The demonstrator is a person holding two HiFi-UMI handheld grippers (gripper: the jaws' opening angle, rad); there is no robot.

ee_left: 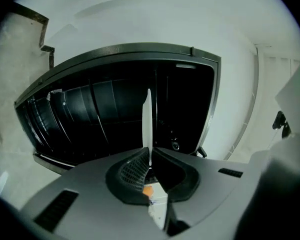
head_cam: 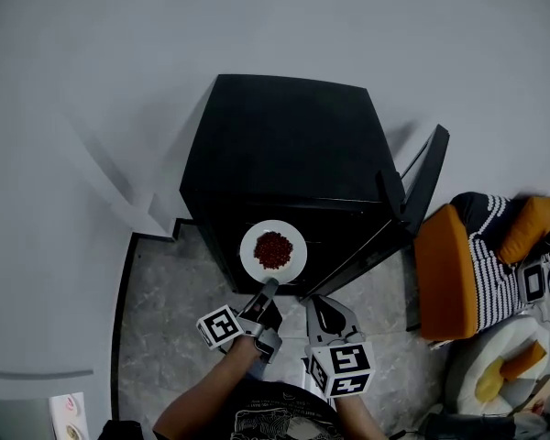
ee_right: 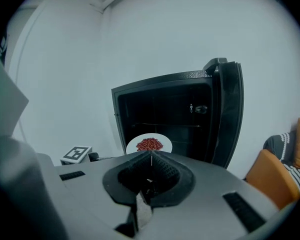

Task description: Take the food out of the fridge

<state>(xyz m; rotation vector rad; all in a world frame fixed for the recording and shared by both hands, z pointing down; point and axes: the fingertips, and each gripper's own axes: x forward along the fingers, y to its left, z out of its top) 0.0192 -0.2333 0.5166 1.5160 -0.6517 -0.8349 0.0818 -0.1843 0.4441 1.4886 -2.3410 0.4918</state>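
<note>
one plate (head_cam: pixel 248 258) of red food (head_cam: pixel 273 249) is pinched at its rim by the left gripper (head_cam: pixel 268 288); keep it level. right gripper (head_cam: pixel 313 302) jaws clenched, empty.

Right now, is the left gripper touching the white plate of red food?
Touching. The left gripper view shows the left gripper clamped on the white plate, seen edge-on between its jaws with no gap.

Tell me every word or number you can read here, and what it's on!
No words or numbers can be read.
Left marker cube and right marker cube: square black-and-white patterns, no letters.
Shirt print: too blurred to read.
White card, lower left: too small to read.
</note>
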